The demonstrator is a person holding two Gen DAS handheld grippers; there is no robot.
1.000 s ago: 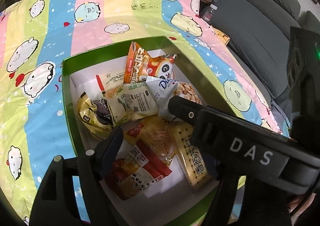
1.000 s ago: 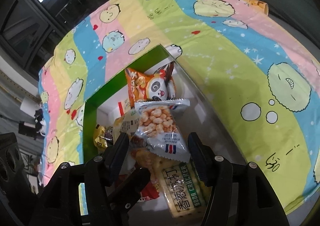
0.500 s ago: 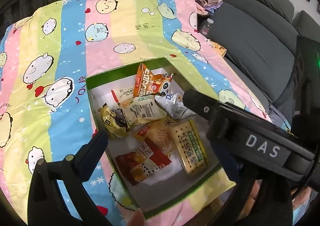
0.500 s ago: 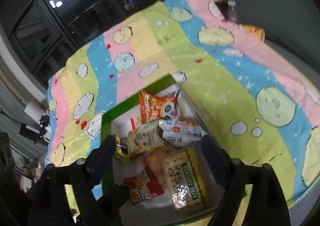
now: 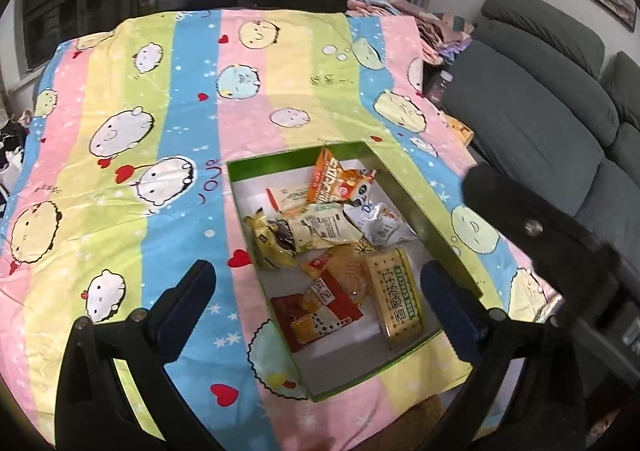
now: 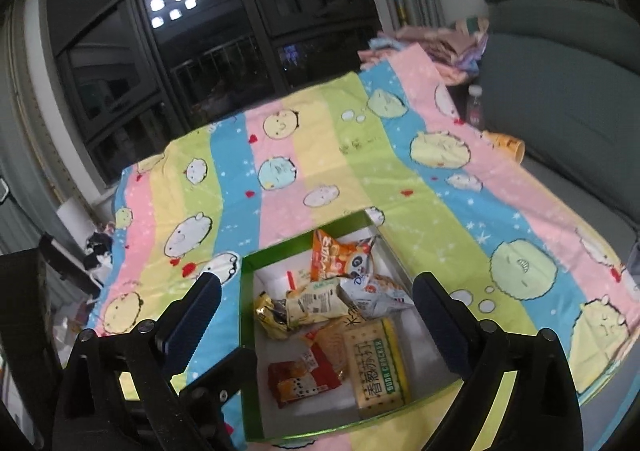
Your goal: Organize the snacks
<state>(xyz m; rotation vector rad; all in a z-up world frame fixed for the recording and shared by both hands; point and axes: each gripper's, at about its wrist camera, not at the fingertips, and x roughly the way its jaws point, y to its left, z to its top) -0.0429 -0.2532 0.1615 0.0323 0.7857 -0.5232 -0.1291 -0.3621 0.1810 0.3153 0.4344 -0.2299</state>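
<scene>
Snacks (image 5: pixel 336 235) in green box (image 5: pixel 416 203) | striped cartoon sheet (image 5: pixel 160 123) | grey sofa (image 5: pixel 532 107)

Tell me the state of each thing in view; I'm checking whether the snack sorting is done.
Green box: lidless, lying on the striped cloth, holding all the snacks.
Soda cracker pack: sealed, flat in the box.
Orange panda bag: sealed, propped against the far wall.
Red snack packet: sealed, flat.
Left gripper: open, empty.
Right gripper: jaws opening, nothing between them.
</scene>
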